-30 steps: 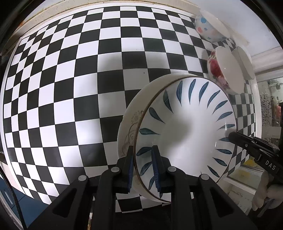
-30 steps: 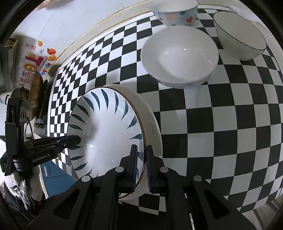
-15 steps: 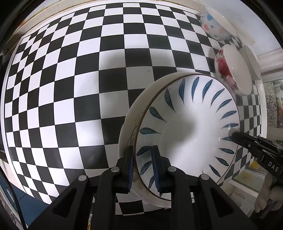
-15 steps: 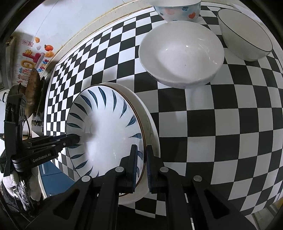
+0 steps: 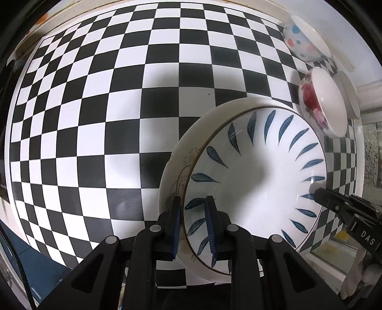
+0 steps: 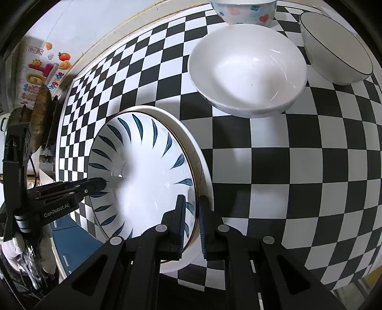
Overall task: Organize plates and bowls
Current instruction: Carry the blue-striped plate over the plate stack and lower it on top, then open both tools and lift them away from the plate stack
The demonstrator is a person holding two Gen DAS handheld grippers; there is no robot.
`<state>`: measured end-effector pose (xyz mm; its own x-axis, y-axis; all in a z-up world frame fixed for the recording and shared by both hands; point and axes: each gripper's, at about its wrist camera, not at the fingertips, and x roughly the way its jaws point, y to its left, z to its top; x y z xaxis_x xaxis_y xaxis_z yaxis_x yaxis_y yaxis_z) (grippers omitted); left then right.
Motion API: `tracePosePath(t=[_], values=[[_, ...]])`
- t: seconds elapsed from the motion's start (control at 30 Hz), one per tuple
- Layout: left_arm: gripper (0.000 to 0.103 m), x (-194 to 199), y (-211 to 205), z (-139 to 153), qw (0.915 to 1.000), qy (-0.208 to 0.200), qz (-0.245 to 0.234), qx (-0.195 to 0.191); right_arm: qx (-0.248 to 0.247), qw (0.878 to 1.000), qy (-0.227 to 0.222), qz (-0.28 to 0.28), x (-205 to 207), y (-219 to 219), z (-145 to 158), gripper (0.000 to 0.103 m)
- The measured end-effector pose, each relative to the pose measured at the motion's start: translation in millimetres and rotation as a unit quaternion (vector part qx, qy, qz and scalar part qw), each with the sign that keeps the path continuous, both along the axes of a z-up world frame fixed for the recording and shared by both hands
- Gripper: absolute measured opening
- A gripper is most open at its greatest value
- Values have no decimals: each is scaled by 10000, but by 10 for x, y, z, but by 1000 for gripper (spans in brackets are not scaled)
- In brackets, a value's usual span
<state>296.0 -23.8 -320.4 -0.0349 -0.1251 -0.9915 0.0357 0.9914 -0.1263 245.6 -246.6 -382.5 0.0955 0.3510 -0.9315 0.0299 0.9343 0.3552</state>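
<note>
Checkered table lies open beyond leaf-patterned plate pinched by both claws

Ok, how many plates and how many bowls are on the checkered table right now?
Plates: 2 (blue-leaf plate stacked on a gold-patterned white plate)
Bowls: 3 (heart-patterned bowl, red-flowered bowl, black-rimmed bowl)
Total: 5

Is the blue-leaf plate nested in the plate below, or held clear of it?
Cannot tell. The blue-leaf plate overlaps the white plate, but both grippers pinch its rim and no frame shows contact or a gap between them.
</note>
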Motion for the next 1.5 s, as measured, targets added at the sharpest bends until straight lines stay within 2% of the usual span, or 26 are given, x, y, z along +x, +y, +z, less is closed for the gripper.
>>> tracePosePath(t=[0.23,0.5,0.67,0.87,1.2,1.37,1.5], values=[[17,-23,80,-33,9999,56,128,-13,-23,9998,179,-66,4,-3,-15,14],[18,-48,50,-63,9999,26,88,59,-141,9997,177,-83,-79,24,11,15],[18,-119,34,29,9998,-126,75,95,-231,9994,132,-198,-138,45,40,15],[18,-282,-3,366,9979,-604,-67,242,-404,9987,-124,-290,-240,124,266,15],[18,-711,63,1182,9862,-1619,-164,307,-631,9940,-867,-238,-700,444,989,15],[20,-989,104,1524,9796,-1990,-158,225,-699,9901,-1191,-233,-1013,523,1334,23],[33,-1231,116,1737,9750,-2210,-173,144,-769,9862,-1449,-238,-1295,576,1591,30]])
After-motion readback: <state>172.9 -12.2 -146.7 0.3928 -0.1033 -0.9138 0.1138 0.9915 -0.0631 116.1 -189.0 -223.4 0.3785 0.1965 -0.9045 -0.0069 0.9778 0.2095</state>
